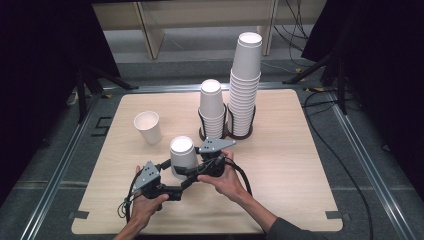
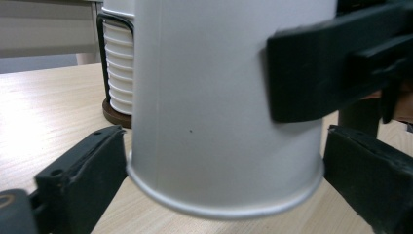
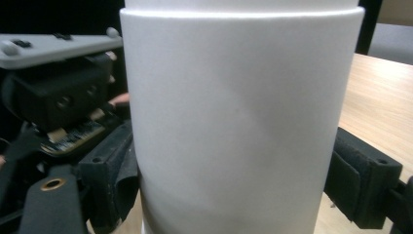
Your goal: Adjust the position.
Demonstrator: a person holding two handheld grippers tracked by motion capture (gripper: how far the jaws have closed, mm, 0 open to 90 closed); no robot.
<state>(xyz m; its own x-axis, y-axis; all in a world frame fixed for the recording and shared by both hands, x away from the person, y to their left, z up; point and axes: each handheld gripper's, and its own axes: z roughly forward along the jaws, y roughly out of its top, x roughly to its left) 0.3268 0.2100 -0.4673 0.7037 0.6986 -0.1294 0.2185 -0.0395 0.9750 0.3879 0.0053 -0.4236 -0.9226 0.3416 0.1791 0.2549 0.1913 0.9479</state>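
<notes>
An upside-down white paper cup [image 1: 182,150] is near the table's front middle, with both grippers on it. My right gripper [image 1: 189,164] comes in from the right and is shut on the cup's wall [image 3: 238,97], with both pads pressed against it. One right fingertip [image 2: 316,73] lies across the cup [image 2: 209,97] in the left gripper view. My left gripper [image 1: 178,177] reaches in from the lower left. Its jaws are open and straddle the cup's rim, which hangs tilted just above the wood. Left fingertips [image 2: 83,180] sit close beside the rim.
An upright paper cup [image 1: 148,127] stands to the left on the wooden table [image 1: 285,170]. Behind the held cup are a short stack of inverted cups [image 1: 211,107] and a tall stack [image 1: 245,85], each in a dark wire holder. Cables trail on the floor at right.
</notes>
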